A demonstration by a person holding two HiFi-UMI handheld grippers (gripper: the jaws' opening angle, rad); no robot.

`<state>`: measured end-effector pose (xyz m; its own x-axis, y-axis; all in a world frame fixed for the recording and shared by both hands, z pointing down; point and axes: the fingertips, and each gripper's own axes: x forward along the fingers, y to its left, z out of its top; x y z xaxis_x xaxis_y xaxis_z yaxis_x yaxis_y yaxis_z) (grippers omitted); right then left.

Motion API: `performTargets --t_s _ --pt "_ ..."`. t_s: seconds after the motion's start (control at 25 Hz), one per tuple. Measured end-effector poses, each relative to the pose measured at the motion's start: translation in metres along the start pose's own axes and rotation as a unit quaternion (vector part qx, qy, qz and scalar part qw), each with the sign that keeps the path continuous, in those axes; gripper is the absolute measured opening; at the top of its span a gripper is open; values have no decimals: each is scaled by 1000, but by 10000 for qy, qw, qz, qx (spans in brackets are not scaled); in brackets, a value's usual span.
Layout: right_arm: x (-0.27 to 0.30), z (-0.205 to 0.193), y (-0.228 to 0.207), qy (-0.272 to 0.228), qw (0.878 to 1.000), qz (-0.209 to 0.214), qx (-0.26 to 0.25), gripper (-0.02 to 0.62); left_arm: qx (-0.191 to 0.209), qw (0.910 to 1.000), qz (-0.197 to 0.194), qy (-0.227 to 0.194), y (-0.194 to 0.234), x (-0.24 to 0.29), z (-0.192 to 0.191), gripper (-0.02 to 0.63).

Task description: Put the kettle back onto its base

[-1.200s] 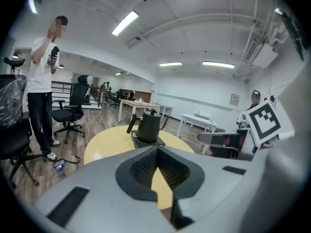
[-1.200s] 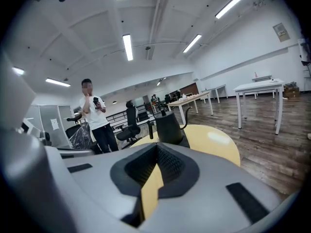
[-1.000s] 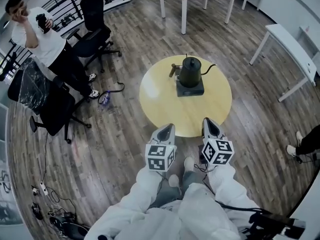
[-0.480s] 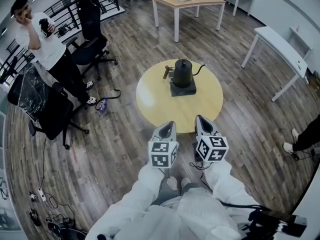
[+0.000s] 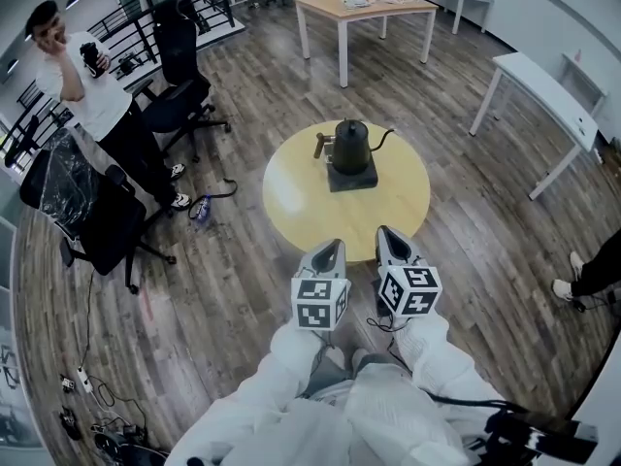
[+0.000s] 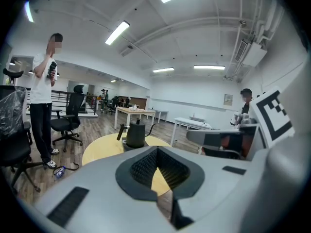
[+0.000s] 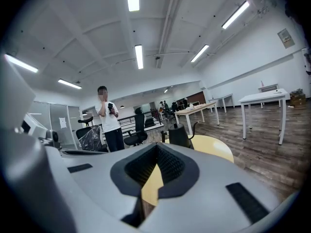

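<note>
The black kettle [image 5: 350, 147] stands upright on its dark square base [image 5: 351, 177]. The pair sits a little past the middle of the round yellow table [image 5: 301, 197], toward the table's far edge. The kettle's wooden handle points toward the table's left side and its thin spout toward the right. The left tongs [image 5: 328, 252] and the right tongs [image 5: 388, 237] hang side by side just off the table's near edge, above the wooden floor [image 5: 223, 289], and both point toward the kettle. Each pair is well apart from the kettle and touches nothing on the table. In the left gripper view the ribbed pads are pressed together at the tips with nothing between them. The right gripper view shows the same, pads meeting and pinching nothing. Off the table's left side, well away, a person [image 5: 82, 81] in a white shirt stands beside a black office chair [image 5: 184, 71].
</note>
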<state>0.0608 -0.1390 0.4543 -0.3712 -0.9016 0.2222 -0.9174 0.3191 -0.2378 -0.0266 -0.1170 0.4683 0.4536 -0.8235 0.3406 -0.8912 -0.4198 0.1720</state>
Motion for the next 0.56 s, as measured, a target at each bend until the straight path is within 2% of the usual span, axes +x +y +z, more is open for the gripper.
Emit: performTargets --t_s 0.56 --pt "1 8 -10 -40 9999 113 27 12 5 9997 64 -241 -16 8 15 0"
